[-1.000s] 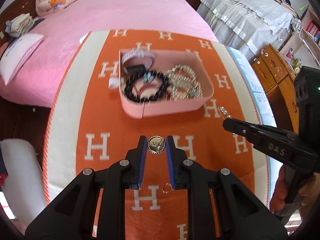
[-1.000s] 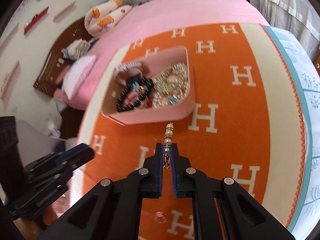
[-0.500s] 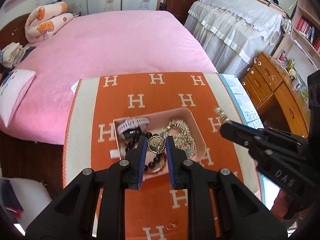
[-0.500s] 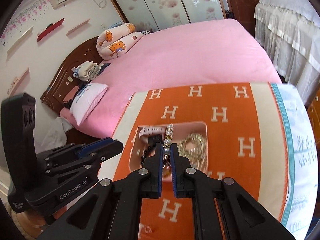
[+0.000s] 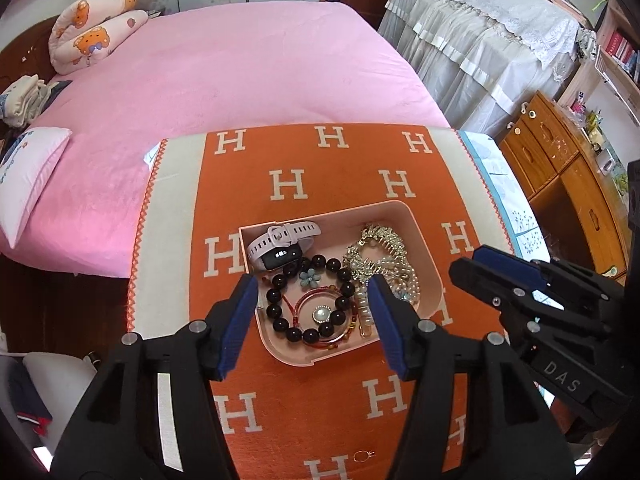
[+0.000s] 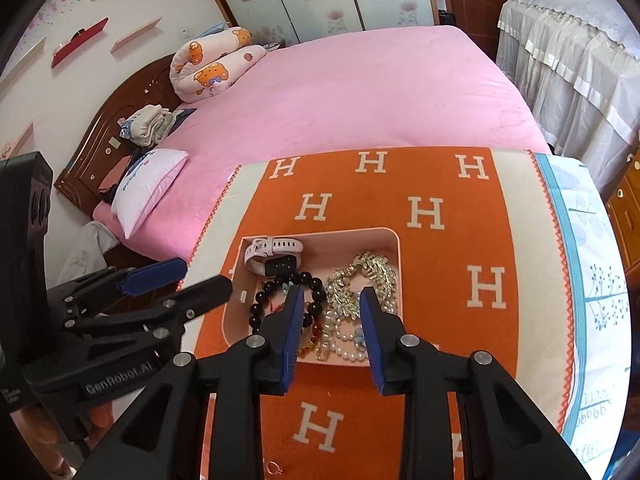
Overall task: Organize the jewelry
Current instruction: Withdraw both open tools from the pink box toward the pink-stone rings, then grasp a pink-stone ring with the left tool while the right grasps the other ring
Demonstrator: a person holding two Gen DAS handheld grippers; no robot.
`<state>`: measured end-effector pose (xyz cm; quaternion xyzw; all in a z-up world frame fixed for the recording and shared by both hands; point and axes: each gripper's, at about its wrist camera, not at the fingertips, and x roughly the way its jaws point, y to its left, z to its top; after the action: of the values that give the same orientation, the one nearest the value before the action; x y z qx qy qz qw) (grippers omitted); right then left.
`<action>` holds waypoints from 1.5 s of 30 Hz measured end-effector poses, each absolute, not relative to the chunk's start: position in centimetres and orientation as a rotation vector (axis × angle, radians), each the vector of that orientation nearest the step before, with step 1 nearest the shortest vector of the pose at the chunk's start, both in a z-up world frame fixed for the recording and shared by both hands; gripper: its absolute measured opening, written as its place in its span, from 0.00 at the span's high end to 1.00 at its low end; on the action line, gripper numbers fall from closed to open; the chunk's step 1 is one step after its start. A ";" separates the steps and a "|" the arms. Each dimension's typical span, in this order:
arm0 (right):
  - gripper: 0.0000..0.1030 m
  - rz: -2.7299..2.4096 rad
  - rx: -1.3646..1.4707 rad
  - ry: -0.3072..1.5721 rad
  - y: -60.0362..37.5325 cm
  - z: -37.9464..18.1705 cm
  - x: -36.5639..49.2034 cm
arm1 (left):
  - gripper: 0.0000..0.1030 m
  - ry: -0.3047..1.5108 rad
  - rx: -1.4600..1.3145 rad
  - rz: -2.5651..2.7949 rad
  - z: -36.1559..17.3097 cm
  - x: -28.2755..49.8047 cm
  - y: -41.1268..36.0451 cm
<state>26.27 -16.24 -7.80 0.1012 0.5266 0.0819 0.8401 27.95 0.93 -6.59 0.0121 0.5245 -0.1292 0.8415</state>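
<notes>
My left gripper (image 5: 312, 300): matte black plastic arms, blue ribbed pads (image 5: 239, 320) inside each finger, silver screw heads at the joints, white strip along one arm. My right gripper (image 6: 329, 316): same build. White lettering reads "GenRobot.AI" and "DAS".

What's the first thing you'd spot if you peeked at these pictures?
A pink tray heaped with jewelry, in the middle of an orange cloth covered in white H letters. Inside it, a black bead bracelet lies beside a gold tangle, with a pale watch at the back. Both the left gripper and the right gripper hover open above it.
</notes>
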 end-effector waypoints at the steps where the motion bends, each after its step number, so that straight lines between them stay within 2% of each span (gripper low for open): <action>1: 0.72 0.170 0.213 1.114 -16.3 -7.7 26.0 | 0.48 1.102 0.027 -0.272 -6.4 27.8 0.9; 11: 0.72 0.124 0.222 1.086 -17.0 -6.6 22.4 | 0.48 1.049 0.066 -0.326 -4.4 25.1 0.6; 24: 0.72 0.085 0.236 1.113 -18.4 -8.0 15.6 | 0.48 1.088 0.142 -0.474 -5.7 20.7 -0.1; 27: 0.71 0.085 0.234 1.132 -18.6 -8.8 14.2 | 0.48 1.102 0.193 -0.491 -6.5 19.9 -0.4; 29: 0.66 0.080 0.228 1.142 -18.6 -9.5 13.0 | 0.48 1.113 0.214 -0.519 -7.3 19.3 -0.5; 45: 0.65 0.190 0.167 1.205 -15.8 -16.1 5.6 | 0.48 1.226 0.485 -0.763 -17.0 12.8 -1.0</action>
<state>5.64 -15.83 -16.10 0.0784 0.5651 0.0893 0.8164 12.79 -0.99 -16.96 0.2197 0.5555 -0.3456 0.7237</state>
